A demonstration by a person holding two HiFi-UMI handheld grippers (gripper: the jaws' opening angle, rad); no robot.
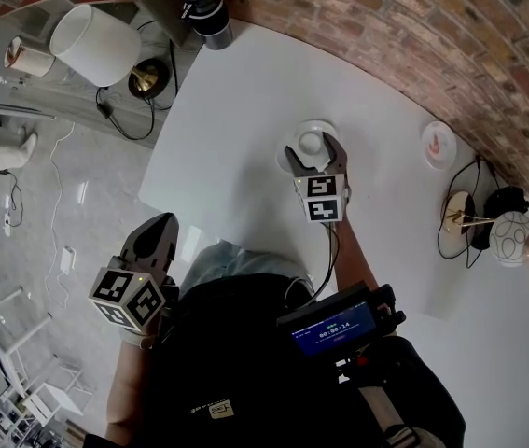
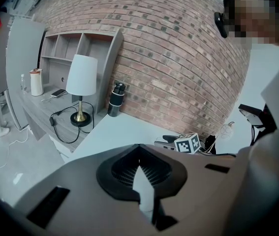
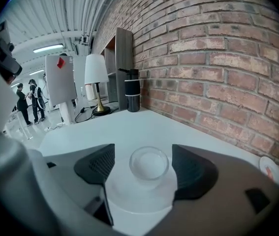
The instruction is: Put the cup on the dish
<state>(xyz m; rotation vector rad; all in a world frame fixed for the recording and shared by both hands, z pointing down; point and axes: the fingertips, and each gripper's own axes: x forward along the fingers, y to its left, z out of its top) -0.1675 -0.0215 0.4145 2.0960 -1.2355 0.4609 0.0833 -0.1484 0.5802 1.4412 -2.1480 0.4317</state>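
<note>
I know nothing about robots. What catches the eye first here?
A small cup sits on a white dish on the white table, with the right tool open on either side of it. A red brick wall runs behind the table, and the left tool hangs shut off its near edge.

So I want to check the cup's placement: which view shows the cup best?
The right gripper view: the cup stands on the dish, between the open jaws of the right gripper, touching neither. The head view shows it small, from above. The left gripper view misses it.
</note>
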